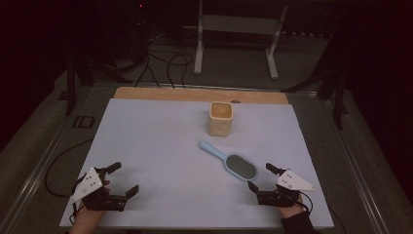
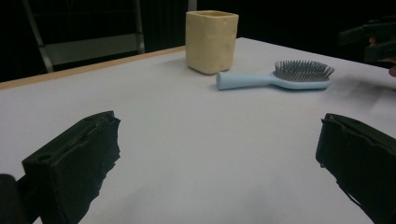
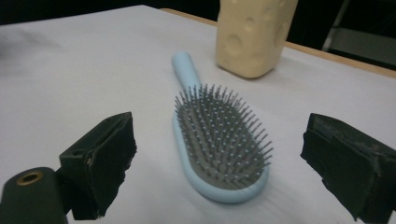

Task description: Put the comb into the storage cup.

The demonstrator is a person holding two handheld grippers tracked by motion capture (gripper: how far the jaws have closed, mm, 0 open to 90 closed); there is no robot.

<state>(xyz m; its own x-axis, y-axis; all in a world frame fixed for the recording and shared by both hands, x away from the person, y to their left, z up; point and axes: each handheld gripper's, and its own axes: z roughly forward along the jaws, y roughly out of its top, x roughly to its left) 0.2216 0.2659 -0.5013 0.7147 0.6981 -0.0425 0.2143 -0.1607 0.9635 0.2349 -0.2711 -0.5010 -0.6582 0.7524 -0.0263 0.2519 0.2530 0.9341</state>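
A light blue hairbrush (image 1: 231, 162) lies bristles up on the white table sheet (image 1: 160, 146), its handle pointing toward a cream square cup (image 1: 220, 118) that stands upright behind it. My right gripper (image 1: 261, 177) rests near the front right, open, just short of the brush head (image 3: 219, 140), nothing between its jaws. At the front left my left gripper (image 1: 124, 179) lies open and empty, far from the hairbrush (image 2: 275, 77) and the cup (image 2: 211, 41).
The sheet covers a wooden tabletop (image 1: 199, 94) whose far edge shows. Beyond it stand a metal frame (image 1: 237, 39) and loose cables (image 1: 165, 68) on the floor. Wide bare sheet lies between the two grippers.
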